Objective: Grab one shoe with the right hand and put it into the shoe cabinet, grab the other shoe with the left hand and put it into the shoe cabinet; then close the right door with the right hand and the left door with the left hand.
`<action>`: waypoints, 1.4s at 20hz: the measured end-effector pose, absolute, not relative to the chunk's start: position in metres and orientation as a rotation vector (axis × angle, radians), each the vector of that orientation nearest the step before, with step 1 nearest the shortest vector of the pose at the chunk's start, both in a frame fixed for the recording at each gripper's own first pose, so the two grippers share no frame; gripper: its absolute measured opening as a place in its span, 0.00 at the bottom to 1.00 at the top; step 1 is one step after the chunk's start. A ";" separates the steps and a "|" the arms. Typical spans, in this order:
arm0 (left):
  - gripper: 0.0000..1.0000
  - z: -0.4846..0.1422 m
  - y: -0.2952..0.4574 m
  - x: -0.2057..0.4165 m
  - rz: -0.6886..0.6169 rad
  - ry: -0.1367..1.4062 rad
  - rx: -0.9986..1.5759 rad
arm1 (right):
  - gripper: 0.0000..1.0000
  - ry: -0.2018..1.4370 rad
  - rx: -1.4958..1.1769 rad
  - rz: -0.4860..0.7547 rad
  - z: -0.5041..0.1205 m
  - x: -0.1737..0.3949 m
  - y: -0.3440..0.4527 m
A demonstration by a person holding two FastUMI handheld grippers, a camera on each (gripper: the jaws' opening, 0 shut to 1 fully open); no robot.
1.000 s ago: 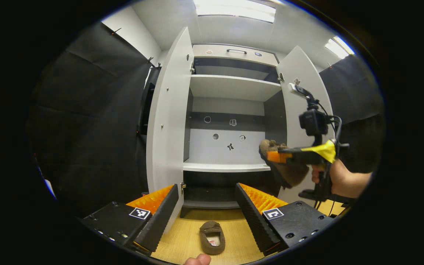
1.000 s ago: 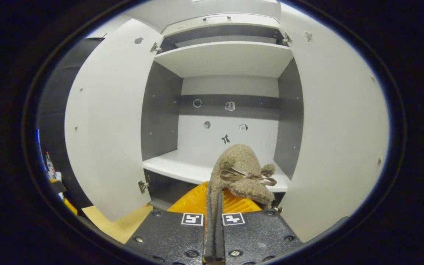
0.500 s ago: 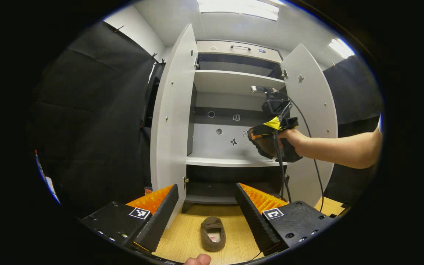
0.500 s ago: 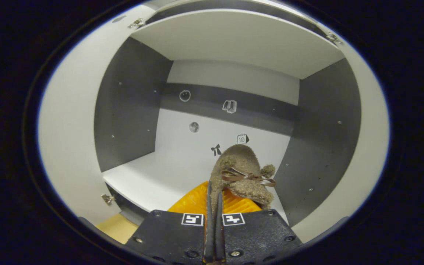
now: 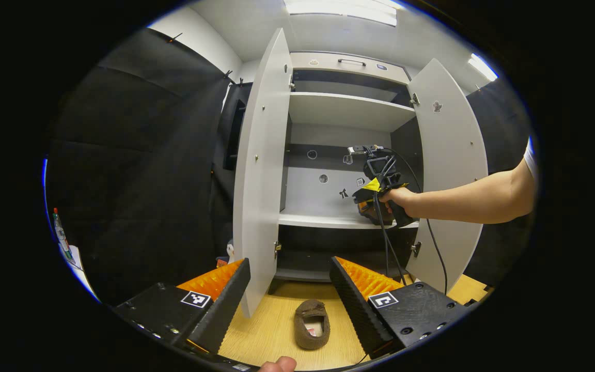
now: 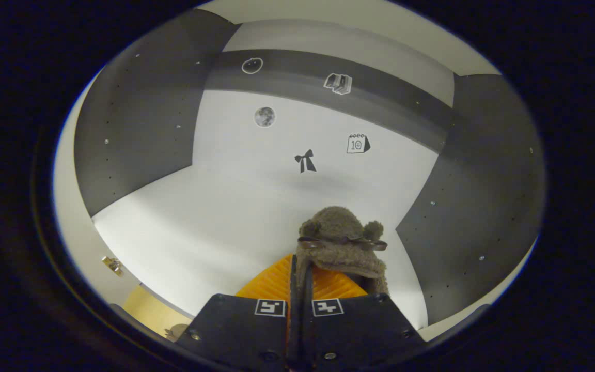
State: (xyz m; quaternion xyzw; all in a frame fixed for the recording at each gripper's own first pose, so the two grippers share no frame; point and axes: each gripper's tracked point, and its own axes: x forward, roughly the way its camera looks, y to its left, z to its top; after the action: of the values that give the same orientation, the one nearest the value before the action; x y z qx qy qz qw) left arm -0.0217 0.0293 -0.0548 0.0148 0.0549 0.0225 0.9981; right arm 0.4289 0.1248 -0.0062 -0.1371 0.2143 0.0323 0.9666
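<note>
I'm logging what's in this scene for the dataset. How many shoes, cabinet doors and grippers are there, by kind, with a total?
Shoes: 2, a brown shoe in the right gripper and a brown shoe on the floor.
Cabinet doors: 2, left door and right door, both open.
Grippers: 2, left gripper and right gripper.
Total: 6
</note>
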 end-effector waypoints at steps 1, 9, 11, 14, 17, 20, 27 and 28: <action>0.95 -0.054 0.032 -0.021 0.050 0.111 0.027 | 0.06 0.437 -0.276 0.061 -0.008 0.430 0.125; 0.95 -0.062 0.031 -0.018 0.034 0.125 -0.002 | 0.37 0.419 -0.292 0.054 0.009 0.413 0.126; 0.95 -0.063 0.029 -0.017 0.025 0.128 -0.010 | 0.40 0.431 -0.294 0.087 0.013 0.398 0.127; 0.95 -0.064 0.021 -0.015 0.000 0.129 -0.023 | 0.40 0.402 -0.261 0.125 0.030 0.375 0.123; 0.95 -0.063 0.012 -0.013 -0.028 0.127 -0.028 | 0.49 0.341 -0.226 0.149 0.052 0.348 0.117; 0.95 -0.062 0.002 -0.011 -0.056 0.119 -0.029 | 0.40 0.275 -0.198 0.163 0.069 0.312 0.108; 0.95 -0.068 -0.032 -0.012 -0.144 0.134 -0.035 | 0.59 0.059 -0.191 0.122 0.070 0.213 0.080; 0.95 -0.068 -0.035 -0.012 -0.151 0.132 -0.033 | 0.63 0.039 -0.176 0.122 0.067 0.199 0.076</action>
State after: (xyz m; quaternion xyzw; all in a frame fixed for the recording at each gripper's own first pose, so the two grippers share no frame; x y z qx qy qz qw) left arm -0.0125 -0.0350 -0.0681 -0.0167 0.0659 -0.0756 0.9948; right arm 0.1991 0.0760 0.0675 -0.0879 0.0192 0.0607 0.9941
